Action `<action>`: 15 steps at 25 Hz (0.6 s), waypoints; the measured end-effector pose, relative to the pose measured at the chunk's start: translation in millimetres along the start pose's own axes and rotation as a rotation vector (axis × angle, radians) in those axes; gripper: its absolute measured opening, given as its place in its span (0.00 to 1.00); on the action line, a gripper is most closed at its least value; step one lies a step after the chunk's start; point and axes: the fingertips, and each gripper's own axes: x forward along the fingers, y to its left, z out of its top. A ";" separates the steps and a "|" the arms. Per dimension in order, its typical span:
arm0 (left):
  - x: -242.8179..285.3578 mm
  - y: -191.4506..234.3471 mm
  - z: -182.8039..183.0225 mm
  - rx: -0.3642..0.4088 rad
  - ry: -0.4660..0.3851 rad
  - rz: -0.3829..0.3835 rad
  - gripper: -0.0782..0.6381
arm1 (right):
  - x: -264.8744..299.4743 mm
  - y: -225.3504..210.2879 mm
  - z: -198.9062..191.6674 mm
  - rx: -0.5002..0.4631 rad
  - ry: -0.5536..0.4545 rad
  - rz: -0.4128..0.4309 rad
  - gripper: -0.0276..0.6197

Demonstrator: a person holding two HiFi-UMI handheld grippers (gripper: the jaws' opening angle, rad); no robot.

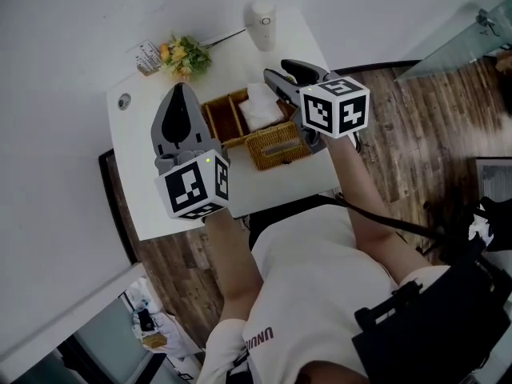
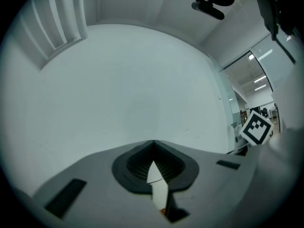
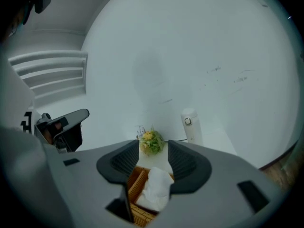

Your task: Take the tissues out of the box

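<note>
Rough woven wicker, tan and ribbed, on the tissue box [image 1: 276, 146]. Soft, crumpled white paper in the tissues [image 1: 260, 106]. Smooth matt white across the counter [image 1: 140, 158]. Matt grey moulded plastic on the left tool [image 1: 182, 88] and the right tool [image 3: 154, 145], with black, ribbed, rubbery-looking pads [image 3: 184, 163]. Smooth white plastic with a faint sheen on the bottle [image 1: 261, 24]. Dark wood planks on the floor [image 1: 408, 110]. Plain white cloth on the shirt [image 1: 312, 294].

I see the woven brown box [image 1: 276, 148] just above the centre of the head view, set at a slant. A crumpled white tissue [image 1: 260, 106] fills its upper-right compartment, and a slotted lid covers its lower-right end.
</note>
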 end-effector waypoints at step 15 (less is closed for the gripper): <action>43.2 20.7 -35.9 -0.019 0.095 -0.170 0.13 | 43.0 -6.6 -63.4 0.027 0.231 -0.130 0.42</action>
